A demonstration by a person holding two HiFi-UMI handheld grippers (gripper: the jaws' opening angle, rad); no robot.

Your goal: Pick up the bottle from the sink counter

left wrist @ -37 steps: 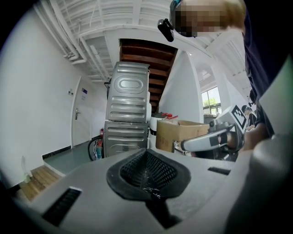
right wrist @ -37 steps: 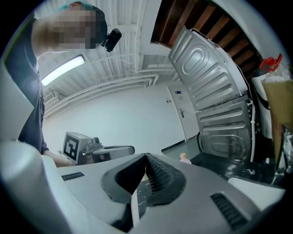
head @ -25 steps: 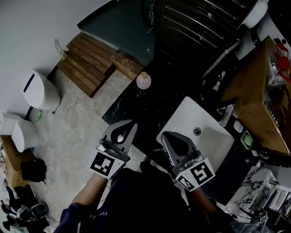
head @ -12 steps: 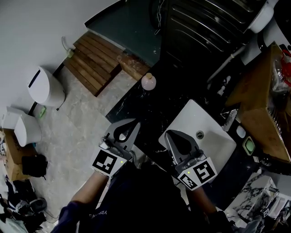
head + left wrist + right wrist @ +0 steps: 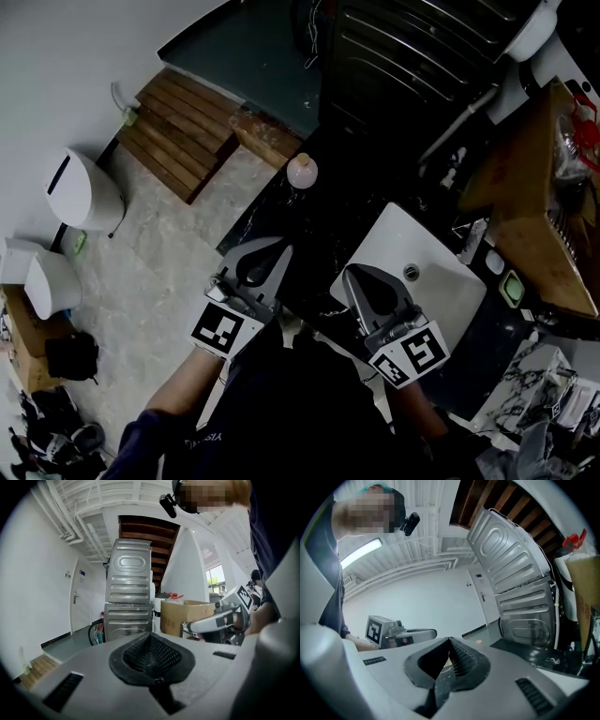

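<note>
The bottle (image 5: 302, 170), small and round with a pale pink body, stands upright on the dark marble counter (image 5: 281, 220) left of the sink. My left gripper (image 5: 271, 250) hovers over the counter's near edge, pointing toward the bottle but well short of it, shut with nothing in it. My right gripper (image 5: 355, 275) is over the near left corner of the white sink basin (image 5: 427, 291), jaws together and empty. In the left gripper view the black pads (image 5: 151, 656) meet, and the right gripper (image 5: 220, 620) shows beside them. The right gripper view shows its closed pads (image 5: 449, 663).
A faucet (image 5: 471, 240) and a green soap dish (image 5: 511, 288) sit at the sink's far side. Stacked metal machines (image 5: 403, 56) stand behind the counter, a brown box (image 5: 530, 216) to the right. Wooden decking (image 5: 187, 131) and white bins (image 5: 80, 192) are on the floor at left.
</note>
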